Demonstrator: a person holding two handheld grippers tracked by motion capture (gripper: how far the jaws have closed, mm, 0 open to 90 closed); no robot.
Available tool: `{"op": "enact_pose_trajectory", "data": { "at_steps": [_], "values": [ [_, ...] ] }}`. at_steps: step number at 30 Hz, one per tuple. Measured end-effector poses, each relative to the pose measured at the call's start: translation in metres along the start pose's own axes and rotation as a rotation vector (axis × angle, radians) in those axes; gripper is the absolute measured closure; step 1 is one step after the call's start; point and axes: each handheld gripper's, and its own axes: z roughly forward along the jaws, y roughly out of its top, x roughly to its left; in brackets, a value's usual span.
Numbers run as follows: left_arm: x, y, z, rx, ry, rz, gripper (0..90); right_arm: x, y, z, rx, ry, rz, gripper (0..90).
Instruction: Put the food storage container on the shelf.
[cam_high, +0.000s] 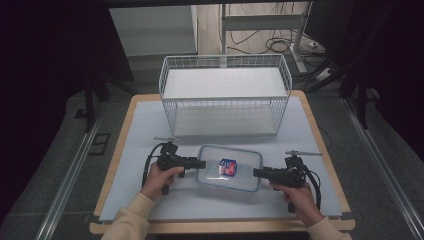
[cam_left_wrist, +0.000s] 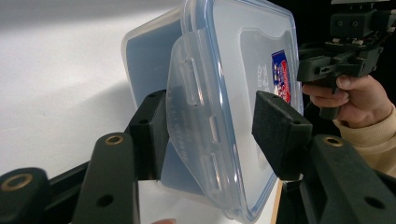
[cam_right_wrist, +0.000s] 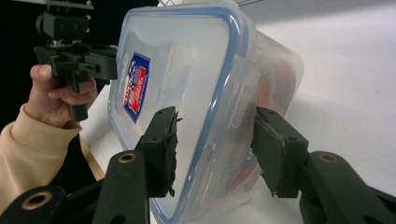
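Overhead light is brightening the table (cam_high: 150, 200); the room around it is staying dark. Soft shadow is falling beside the container (cam_left_wrist: 154, 60). Near jaws are blurring slightly in both gripper views.

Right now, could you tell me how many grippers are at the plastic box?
2: the left gripper straddles the left end of the plastic box, and the right gripper straddles its right end.

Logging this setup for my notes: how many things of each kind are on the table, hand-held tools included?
Clear lidded container: 1
White wire basket: 1
Hand-held claws: 2, the left claw and the right claw
Total: 4
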Motion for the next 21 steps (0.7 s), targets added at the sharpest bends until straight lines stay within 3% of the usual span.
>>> {"op": "enact_pose_trajectory", "data": {
  "at_steps": [10, 21],
  "values": [
    [-0.012, -0.002, -0.002, -0.032, 0.031, 0.013, 48.3, 0.000, 0.000, -0.003, -0.014, 0.007, 0.025, 53.2],
    [-0.024, -0.001, -0.002, -0.045, 0.058, 0.037, 49.4, 0.002, 0.003, -0.009, -0.023, -0.006, 0.000, 53.6]
  ]
}}
